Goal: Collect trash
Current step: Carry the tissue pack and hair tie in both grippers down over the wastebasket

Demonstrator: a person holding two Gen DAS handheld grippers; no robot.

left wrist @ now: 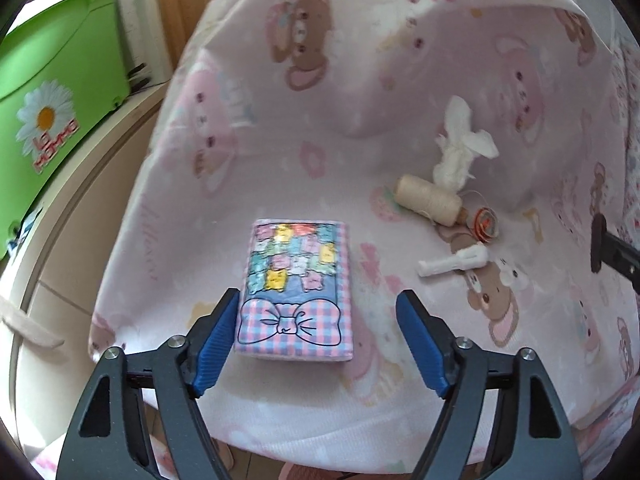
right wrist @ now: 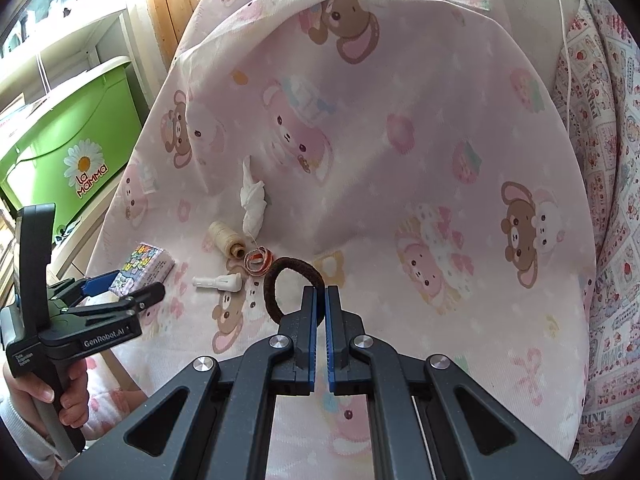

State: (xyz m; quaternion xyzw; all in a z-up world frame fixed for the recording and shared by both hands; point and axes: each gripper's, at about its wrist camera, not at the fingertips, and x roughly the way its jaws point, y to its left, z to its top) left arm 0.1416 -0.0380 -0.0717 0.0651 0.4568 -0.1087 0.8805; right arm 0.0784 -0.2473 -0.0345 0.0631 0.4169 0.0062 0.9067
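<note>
On the pink sheet [left wrist: 320, 80], I'm spreading my left gripper [left wrist: 316, 340] wide around the tissue pack [left wrist: 298, 288]: light, squashy, best pinched across its sides. My right gripper [right wrist: 321, 300] is pinching the hair tie [right wrist: 294, 286].

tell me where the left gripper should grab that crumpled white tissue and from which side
Pinch the crumpled white tissue at its thick, bunched lower body, not the thin loose tails sticking out the top and side. Come from above with the open left gripper, fingers across its narrow width. The thread spool lies close against its lower end, so stay on the upper side of the wad.
</note>
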